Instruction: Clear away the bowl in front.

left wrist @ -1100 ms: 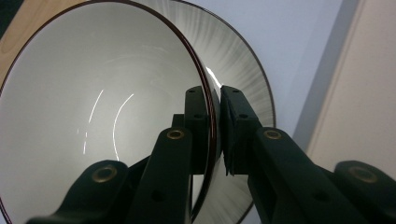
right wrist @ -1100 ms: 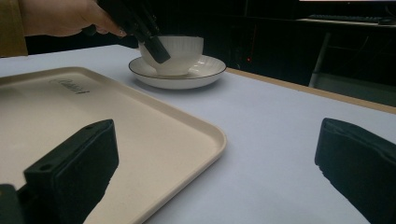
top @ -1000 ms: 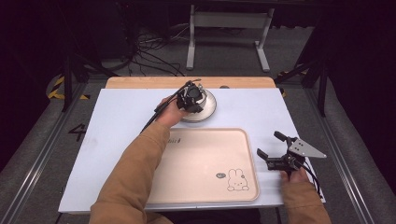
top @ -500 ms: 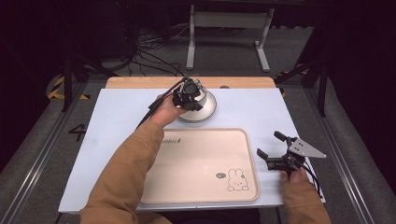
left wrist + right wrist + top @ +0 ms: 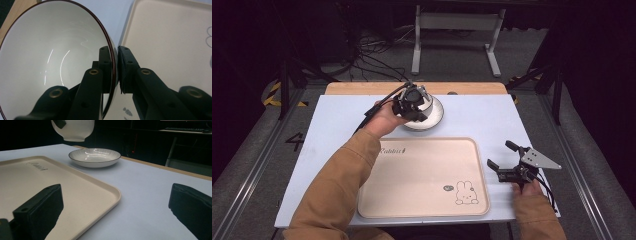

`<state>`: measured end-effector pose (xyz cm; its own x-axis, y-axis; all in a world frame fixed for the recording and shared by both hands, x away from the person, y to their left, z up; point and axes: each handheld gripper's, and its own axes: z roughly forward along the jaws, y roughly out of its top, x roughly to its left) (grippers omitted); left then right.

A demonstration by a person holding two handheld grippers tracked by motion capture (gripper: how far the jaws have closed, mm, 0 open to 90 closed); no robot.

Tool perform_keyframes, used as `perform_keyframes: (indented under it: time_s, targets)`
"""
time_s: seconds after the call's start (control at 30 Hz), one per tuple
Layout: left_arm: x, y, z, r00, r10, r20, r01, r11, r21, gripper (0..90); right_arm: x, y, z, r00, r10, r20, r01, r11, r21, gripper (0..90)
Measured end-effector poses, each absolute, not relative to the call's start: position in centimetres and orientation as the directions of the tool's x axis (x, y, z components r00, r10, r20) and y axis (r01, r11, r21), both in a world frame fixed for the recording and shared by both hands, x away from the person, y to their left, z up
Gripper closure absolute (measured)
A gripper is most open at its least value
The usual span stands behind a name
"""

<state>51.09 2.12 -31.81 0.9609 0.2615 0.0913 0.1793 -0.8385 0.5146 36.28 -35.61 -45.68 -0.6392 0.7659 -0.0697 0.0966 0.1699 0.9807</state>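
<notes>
1. The left gripper [image 5: 115,67] has lifted the bowl [image 5: 50,57] clear of the plate [image 5: 94,157].
2. It pinches the bowl's rim (one jaw inside).
3. The right gripper [image 5: 504,162] gapes empty beside the tray [image 5: 427,175].

- Bowl [image 5: 50,62]: glossy white glazed ceramic, thin dark rim, smooth inside with bright reflections.
- Plate [image 5: 95,157]: shiny white ceramic, ribbed surface, dark edge line.
- Tray [image 5: 427,175]: matt cream plastic, smooth, printed rabbit.
- Table [image 5: 337,120]: matt pale top; bare wood strip at far edge.
- Jaws: matt black plastic, brass-coloured screws.
</notes>
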Motion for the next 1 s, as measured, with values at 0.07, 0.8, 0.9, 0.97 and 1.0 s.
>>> perform_keyframes:
  time_s: [0.07,0.8,0.9,0.97,1.0]
  targets:
    - [50.4,2.0,-31.3,0.965,0.247,0.092,0.168,-0.844,0.510,82.5,36.3,-35.6,-45.7,-0.639,0.766,-0.068,0.097,0.169,0.981,0.3]
    - [44.3,1.8,-28.7,0.989,0.106,0.106,0.038,-0.862,0.505,82.5,36.3,-35.6,-45.7,-0.640,0.765,-0.068,0.096,0.168,0.981,0.3]
    - [43.6,1.9,-28.5,0.990,0.095,0.108,0.028,-0.864,0.503,82.5,36.3,-35.6,-45.7,-0.640,0.765,-0.068,0.096,0.168,0.981,0.3]
    - [43.2,2.0,-28.6,0.989,0.095,0.113,0.025,-0.861,0.508,82.5,36.3,-35.6,-45.7,-0.640,0.765,-0.068,0.096,0.168,0.981,0.3]
    - [43.1,2.1,-28.6,0.989,0.092,0.113,0.022,-0.861,0.508,82.5,36.3,-35.6,-45.7,-0.640,0.765,-0.068,0.096,0.168,0.981,0.3]
